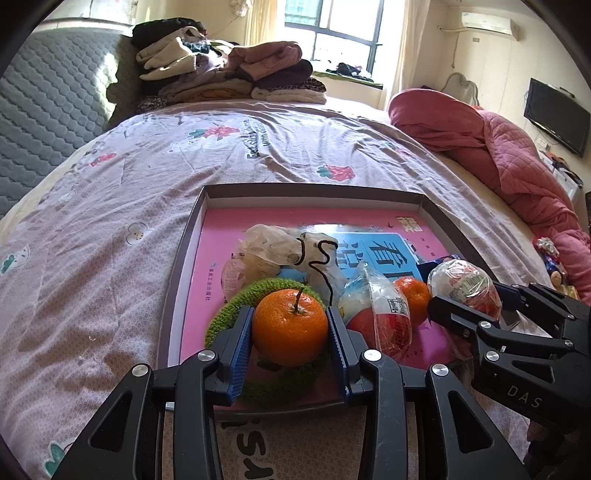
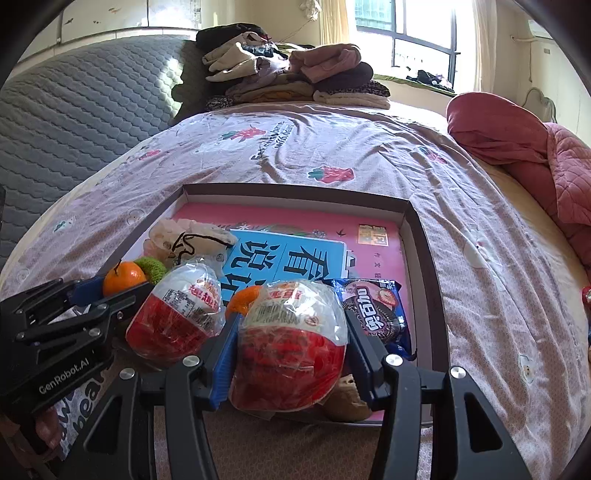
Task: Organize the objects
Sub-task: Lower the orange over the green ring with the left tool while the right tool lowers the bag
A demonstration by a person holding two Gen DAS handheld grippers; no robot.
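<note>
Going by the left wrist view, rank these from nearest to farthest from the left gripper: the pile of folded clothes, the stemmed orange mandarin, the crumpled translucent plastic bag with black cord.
1. Stemmed orange mandarin: between the left gripper's blue pads, over the green knitted ring.
2. Crumpled translucent plastic bag with black cord: just beyond, mid-tray.
3. Pile of folded clothes: far end of the bed, by the window.

Strong daylight enters through the dark-framed window (image 1: 341, 33) at the back, blown out to near white in both views. It falls warm across the pale pink printed bedsheet (image 1: 147, 177), and the stacked pile of folded clothes (image 2: 291, 74) throws a hard shadow onto the grey quilted headboard (image 2: 92, 107). Both pictures are sharp at centre — fisheye bending curves the bed edges, and black vignette fills the corners.
</note>
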